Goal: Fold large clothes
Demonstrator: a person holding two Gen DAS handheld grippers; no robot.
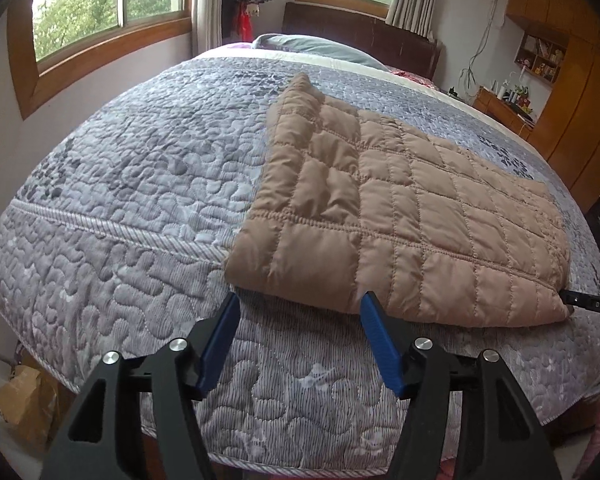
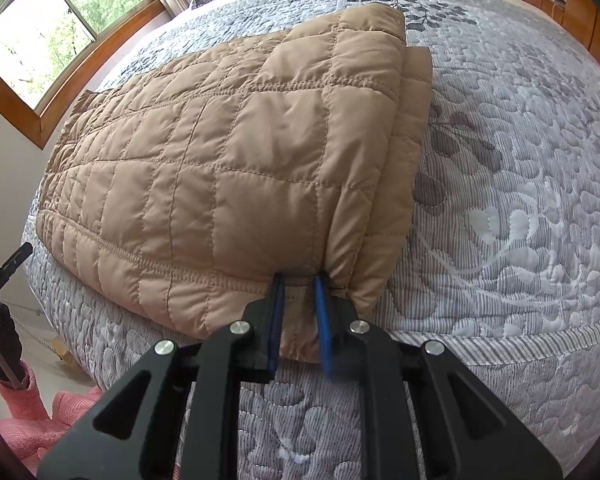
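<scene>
Jacket (image 2: 228, 168) lay folded on the bed (image 1: 120, 184); right gripper (image 2: 298, 280) pinched its near edge, left gripper (image 1: 298, 304) stood wide and empty beside it. Next likely: left regrasp before another fold.

1. The left gripper (image 1: 300, 306) points down at a slant, its blue-padded jaws spread wide with nothing pinched between them; the fingertips sit just short of the jacket (image 1: 400, 208) edge
2. The right gripper (image 2: 300, 282) tilts steeply downward, its jaws drawn close and clamped on a fold of the jacket's near hem, blue pads (image 2: 322, 312) pressing the fabric from both sides
</scene>
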